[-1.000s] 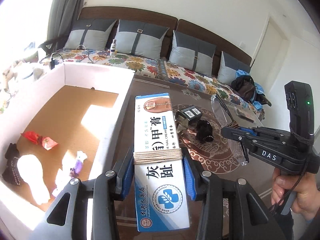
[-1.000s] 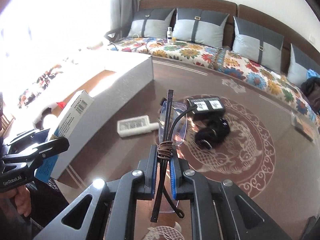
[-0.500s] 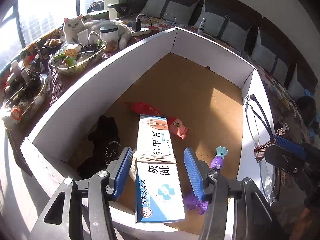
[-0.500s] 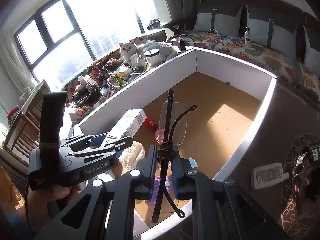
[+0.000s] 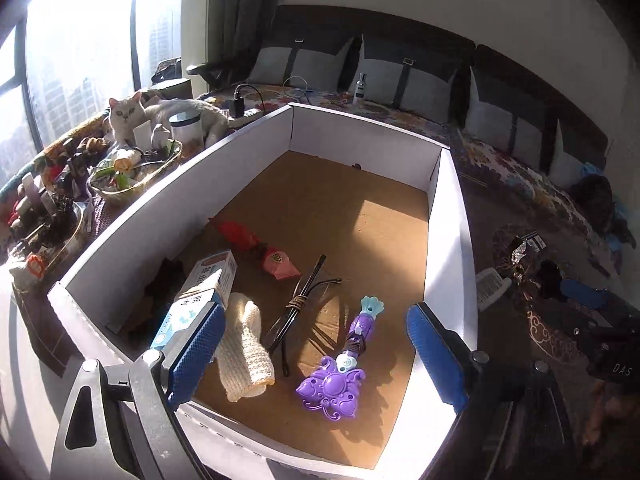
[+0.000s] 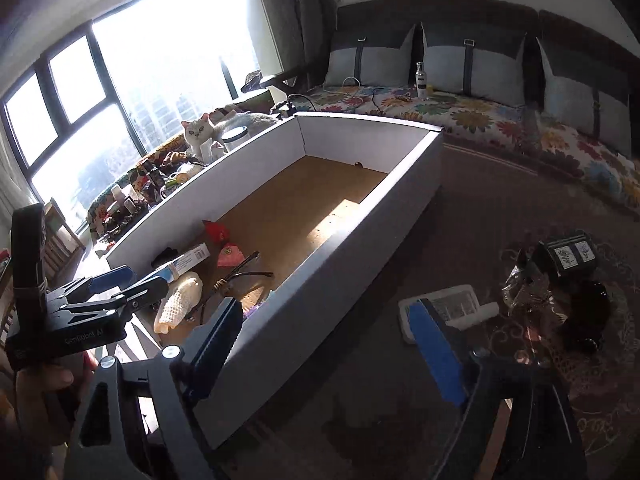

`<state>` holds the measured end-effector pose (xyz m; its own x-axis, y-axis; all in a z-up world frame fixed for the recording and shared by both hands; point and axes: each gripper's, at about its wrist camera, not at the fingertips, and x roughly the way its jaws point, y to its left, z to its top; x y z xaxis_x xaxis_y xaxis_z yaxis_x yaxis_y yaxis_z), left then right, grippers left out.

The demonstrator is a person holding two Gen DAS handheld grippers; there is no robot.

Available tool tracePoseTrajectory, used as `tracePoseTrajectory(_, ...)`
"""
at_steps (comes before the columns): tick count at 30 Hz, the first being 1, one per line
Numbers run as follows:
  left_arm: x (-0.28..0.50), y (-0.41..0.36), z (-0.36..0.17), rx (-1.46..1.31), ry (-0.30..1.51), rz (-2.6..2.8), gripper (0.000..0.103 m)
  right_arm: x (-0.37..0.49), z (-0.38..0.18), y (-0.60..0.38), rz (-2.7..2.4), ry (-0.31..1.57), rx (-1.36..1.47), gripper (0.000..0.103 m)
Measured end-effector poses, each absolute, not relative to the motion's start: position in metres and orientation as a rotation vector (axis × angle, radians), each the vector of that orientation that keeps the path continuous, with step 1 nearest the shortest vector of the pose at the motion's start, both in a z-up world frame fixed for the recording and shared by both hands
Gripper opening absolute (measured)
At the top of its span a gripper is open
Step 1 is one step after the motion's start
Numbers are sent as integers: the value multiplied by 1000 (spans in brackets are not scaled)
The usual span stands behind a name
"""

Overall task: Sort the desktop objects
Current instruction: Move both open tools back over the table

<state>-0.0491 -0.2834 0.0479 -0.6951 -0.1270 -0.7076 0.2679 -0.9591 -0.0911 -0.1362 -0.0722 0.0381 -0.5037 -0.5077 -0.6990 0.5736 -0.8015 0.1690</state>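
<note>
My left gripper (image 5: 316,356) hangs over the near end of the white-walled cardboard box (image 5: 448,240), its jaws opening with nothing between them. The blue-and-white cream carton (image 5: 200,292) leans inside the box by the left pad. The tied black glasses (image 5: 300,304) lie on the box floor. My right gripper (image 6: 326,350) hovers over the box's right wall (image 6: 320,280) and the table, its jaws also opening and empty. In the right wrist view, the left gripper (image 6: 136,282), the carton (image 6: 184,264) and the glasses (image 6: 240,276) show at the left.
Also in the box: a purple toy (image 5: 340,368), a cream knitted piece (image 5: 244,344), red packets (image 5: 256,244) and a dark item (image 5: 164,284). On the table lie a white device (image 6: 448,308), a black charger (image 6: 568,256) and a black lump (image 6: 588,312). A cat (image 5: 128,116) sits beyond cluttered trays.
Both grippers have opened wide. The cream carton has left the left gripper and the glasses the right one, and both now lie in the box. The right gripper has shifted right.
</note>
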Motion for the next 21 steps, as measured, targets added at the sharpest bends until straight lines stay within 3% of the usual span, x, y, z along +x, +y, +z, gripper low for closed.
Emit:
tracePoseTrajectory(8, -47, -189, 81, 1028, 139, -2874, 93, -126, -25, 77, -2463, 321, 1187, 88)
tracePoseTrajectory(14, -52, -137, 86, 1043, 56, -2930, 93, -120, -47, 164, -2571, 282, 1295, 88)
tracePoseTrajectory(21, -56, -103, 74, 1128, 35, -2962, 94, -118, -65, 202, -2631, 233, 1359, 88)
